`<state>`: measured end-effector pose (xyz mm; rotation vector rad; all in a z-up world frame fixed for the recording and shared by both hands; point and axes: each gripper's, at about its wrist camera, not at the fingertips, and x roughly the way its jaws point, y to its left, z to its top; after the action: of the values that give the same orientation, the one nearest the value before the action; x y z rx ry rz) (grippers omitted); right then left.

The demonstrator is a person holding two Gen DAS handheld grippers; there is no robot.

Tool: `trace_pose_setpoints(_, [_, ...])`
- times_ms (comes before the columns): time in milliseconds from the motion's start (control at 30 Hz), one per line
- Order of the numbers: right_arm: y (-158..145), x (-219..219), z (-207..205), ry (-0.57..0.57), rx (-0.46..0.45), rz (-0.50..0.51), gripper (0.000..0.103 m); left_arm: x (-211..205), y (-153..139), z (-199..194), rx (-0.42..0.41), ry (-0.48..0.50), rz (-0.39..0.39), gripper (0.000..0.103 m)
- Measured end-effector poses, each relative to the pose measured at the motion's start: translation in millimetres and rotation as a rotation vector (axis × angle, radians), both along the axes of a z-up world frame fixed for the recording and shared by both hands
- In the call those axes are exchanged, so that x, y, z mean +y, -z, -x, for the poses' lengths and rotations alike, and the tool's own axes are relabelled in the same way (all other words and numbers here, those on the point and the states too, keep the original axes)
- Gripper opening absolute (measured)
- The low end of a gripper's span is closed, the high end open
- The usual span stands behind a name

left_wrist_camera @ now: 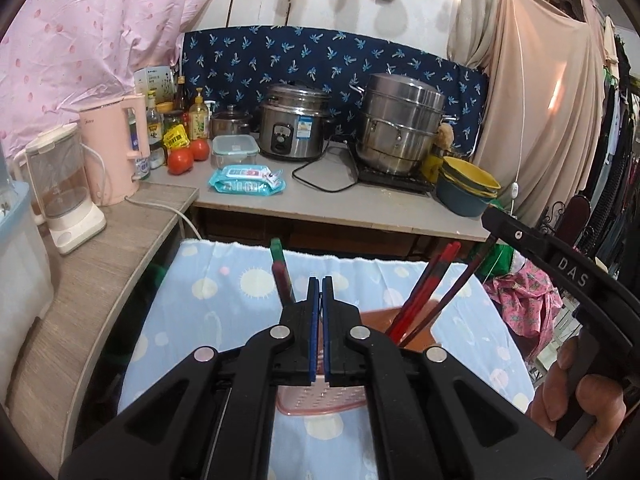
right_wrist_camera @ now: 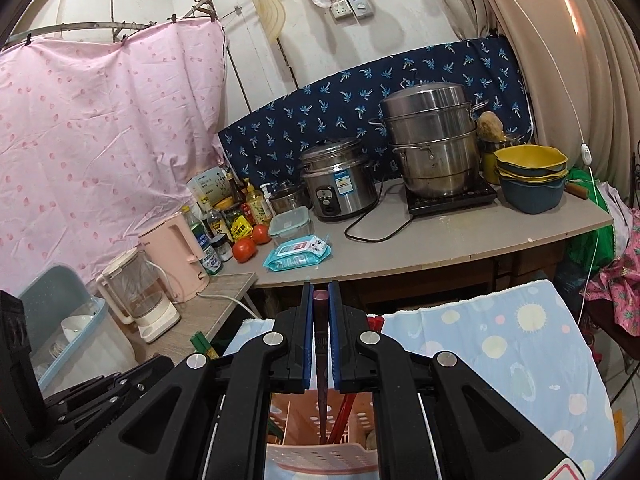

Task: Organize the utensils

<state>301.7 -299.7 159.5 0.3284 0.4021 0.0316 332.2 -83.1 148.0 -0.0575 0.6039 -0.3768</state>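
A pink perforated utensil holder [left_wrist_camera: 320, 396] stands on a light blue dotted cloth [left_wrist_camera: 224, 296]; it also shows in the right wrist view [right_wrist_camera: 320, 456]. My left gripper [left_wrist_camera: 320, 284] is shut on the holder's rim. Red and dark chopsticks [left_wrist_camera: 424, 292] lean in the holder, and a green-tipped chopstick [left_wrist_camera: 280, 268] stands behind my left fingers. My right gripper [right_wrist_camera: 320, 292] is shut on a dark chopstick [right_wrist_camera: 321, 384] whose lower end reaches down into the holder beside a red chopstick [right_wrist_camera: 344, 416]. The right gripper's body shows at the right of the left wrist view [left_wrist_camera: 560, 264].
A counter [left_wrist_camera: 320, 204] behind holds a rice cooker [left_wrist_camera: 292, 124], steamer pot [left_wrist_camera: 400, 124], stacked bowls [left_wrist_camera: 468, 188], wipes pack [left_wrist_camera: 246, 180], tomatoes [left_wrist_camera: 180, 160], bottles, pink kettle [left_wrist_camera: 112, 152] and blender [left_wrist_camera: 60, 188]. A blue dish bin [right_wrist_camera: 56, 320] sits left. Clothes hang right.
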Motion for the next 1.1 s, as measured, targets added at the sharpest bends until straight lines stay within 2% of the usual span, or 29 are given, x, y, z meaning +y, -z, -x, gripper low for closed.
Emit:
trace_pose_setpoints(167, [6,1,4,0.011,0.013,0.010,0.007,-4,8,-1,0.018,-0.017,-0.022,0.001])
trace_pose_setpoints(200, [7,1,5,0.018,0.011,0.013,0.008,-4,9,-1,0.018,-0.024,-0.025,0.004])
trace_pose_setpoints(233, [7,1,8,0.028,0.006,0.015,0.011,-6,9,0,0.016,-0.027,-0.030,0.012])
trace_pose_setpoints(267, [7,0,10,0.034,0.005,0.016,0.020,-6,8,0,0.015,-0.033,-0.034,0.018])
trace_pose_setpoints(300, [7,-1,12,0.040,0.005,0.016,0.034,-6,8,1,0.012,-0.040,-0.035,0.033])
trace_pose_setpoints(333, [7,-1,13,0.045,0.004,0.014,0.040,-5,7,3,0.002,-0.047,-0.035,0.041])
trace_pose_setpoints(367, [7,-3,16,0.050,0.003,0.013,0.044,-5,6,5,-0.005,-0.051,-0.038,0.042])
trace_pose_setpoints(600, [9,1,46,0.045,0.022,0.041,0.052,-10,1,23,-0.026,-0.053,-0.054,0.056])
trace_pose_setpoints(700, [11,3,61,0.046,0.032,0.055,0.059,-11,0,33,-0.027,-0.053,-0.062,0.060])
trace_pose_setpoints(800, [15,5,76,0.036,0.060,0.061,0.061,-12,2,42,-0.022,-0.053,-0.069,0.062])
trace_pose_setpoints(1100, [35,11,116,0.034,0.150,0.080,0.066,-8,12,70,-0.002,-0.070,-0.084,0.081])
